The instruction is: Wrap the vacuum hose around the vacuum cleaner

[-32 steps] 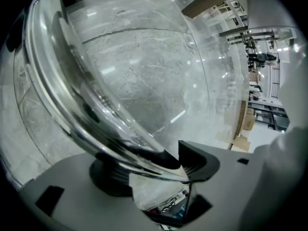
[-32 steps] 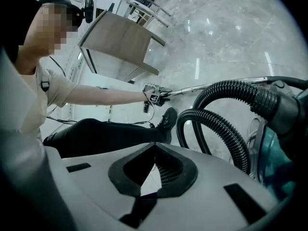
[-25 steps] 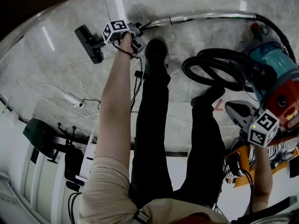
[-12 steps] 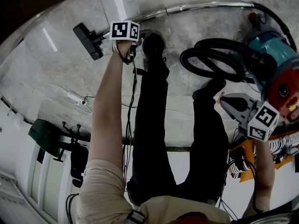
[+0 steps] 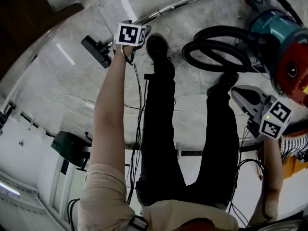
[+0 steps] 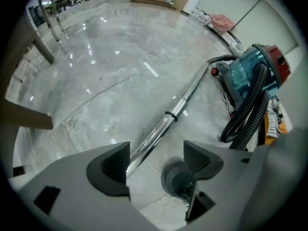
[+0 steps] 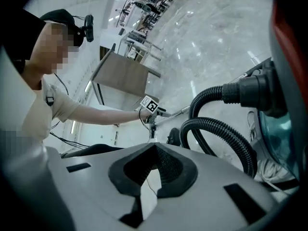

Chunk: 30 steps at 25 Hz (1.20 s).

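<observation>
Coiling in loose black loops, the hose lies on the floor just beside the vacuum, one end plugged into its body; it is not wound around the vacuum. A metal tube runs along the floor away from the vacuum to the floor head, which sits well apart from it. The left claw hangs over the stretch of tube far from the vacuum, its jaws apart and closing, with nothing gripped; the tube and a shoe show through the gap, down on the floor. The right claw is held near the vacuum, on the side facing the loops, its jaws pressed together and empty.
</observation>
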Available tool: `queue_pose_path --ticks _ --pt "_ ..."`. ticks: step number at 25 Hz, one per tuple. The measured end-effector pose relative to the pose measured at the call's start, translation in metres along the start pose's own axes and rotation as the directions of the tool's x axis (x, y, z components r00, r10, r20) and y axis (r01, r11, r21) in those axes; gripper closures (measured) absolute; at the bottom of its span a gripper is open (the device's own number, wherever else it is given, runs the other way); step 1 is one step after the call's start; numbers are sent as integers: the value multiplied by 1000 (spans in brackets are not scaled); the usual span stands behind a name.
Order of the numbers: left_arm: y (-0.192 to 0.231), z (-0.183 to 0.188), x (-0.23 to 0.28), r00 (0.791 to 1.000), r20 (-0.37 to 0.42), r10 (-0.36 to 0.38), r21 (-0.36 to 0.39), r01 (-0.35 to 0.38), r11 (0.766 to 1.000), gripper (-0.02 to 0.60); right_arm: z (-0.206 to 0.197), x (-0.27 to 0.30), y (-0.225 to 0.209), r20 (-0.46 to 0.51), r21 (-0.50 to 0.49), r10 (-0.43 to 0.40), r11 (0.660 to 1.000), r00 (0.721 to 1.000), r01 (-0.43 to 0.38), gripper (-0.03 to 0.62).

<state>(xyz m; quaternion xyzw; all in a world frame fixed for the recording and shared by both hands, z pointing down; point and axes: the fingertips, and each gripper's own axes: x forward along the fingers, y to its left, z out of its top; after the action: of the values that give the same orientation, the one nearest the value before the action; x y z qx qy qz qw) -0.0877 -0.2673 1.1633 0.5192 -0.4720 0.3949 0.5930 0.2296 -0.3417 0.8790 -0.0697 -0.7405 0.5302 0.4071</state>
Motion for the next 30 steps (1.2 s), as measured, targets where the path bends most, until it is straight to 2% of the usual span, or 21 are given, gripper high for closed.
queue_pose_path --ticks 3,5,6,8,10,12,13,15,16,18,20,24,26,28,30 --pt "-42 12 3 1000 -8 -29 119 30 992 250 -13 -15 7 43 11 20 1000 999 -20 589" --pt "-53 20 1 1000 -16 19 216 -15 976 291 -21 -19 16 61 -15 38 999 997 -37 589" --pt "-59 22 -1 999 -21 31 240 -25 970 309 -27 -21 21 68 -21 42 999 997 -41 589" --pt "-76 19 -2 999 -47 10 208 0 978 320 -41 -29 24 94 -5 42 999 995 -42 589" --pt "-96 5 -6 997 -81 -20 90 27 996 366 -57 -46 18 150 59 30 998 988 -39 589" --pt "-120 -6 -6 997 -73 -37 3 37 999 418 -70 -66 10 212 124 3 992 977 -30 589" --pt "-127 -13 -6 997 -74 -14 1 14 1000 462 -75 -73 7 231 138 -10 990 973 -23 589" --pt "-130 -24 -6 995 -73 69 61 -65 996 566 -82 -80 6 249 126 -17 992 968 -15 589" --pt "-133 -29 -6 993 -72 90 93 -83 992 575 -86 -82 7 251 110 -11 994 968 -18 589" --pt "-148 -38 -6 992 -90 88 117 -77 990 575 -97 -87 9 253 84 5 996 967 -27 589" --pt "-159 -42 -13 991 -91 94 108 -84 991 577 -107 -92 11 261 74 12 997 965 -32 589" --pt "-182 -40 -41 996 -34 81 10 -81 997 577 -115 -104 19 271 55 43 997 962 -60 589" --pt "-196 -47 -57 993 -45 113 -12 -113 993 577 -116 -118 24 260 46 48 997 964 -62 589" --pt "-217 -60 -71 988 -72 134 8 -133 991 577 -118 -135 27 243 45 37 998 969 -49 589" --pt "-246 -66 -76 993 -53 105 57 -102 993 577 -119 -149 29 239 59 18 998 971 -33 589"
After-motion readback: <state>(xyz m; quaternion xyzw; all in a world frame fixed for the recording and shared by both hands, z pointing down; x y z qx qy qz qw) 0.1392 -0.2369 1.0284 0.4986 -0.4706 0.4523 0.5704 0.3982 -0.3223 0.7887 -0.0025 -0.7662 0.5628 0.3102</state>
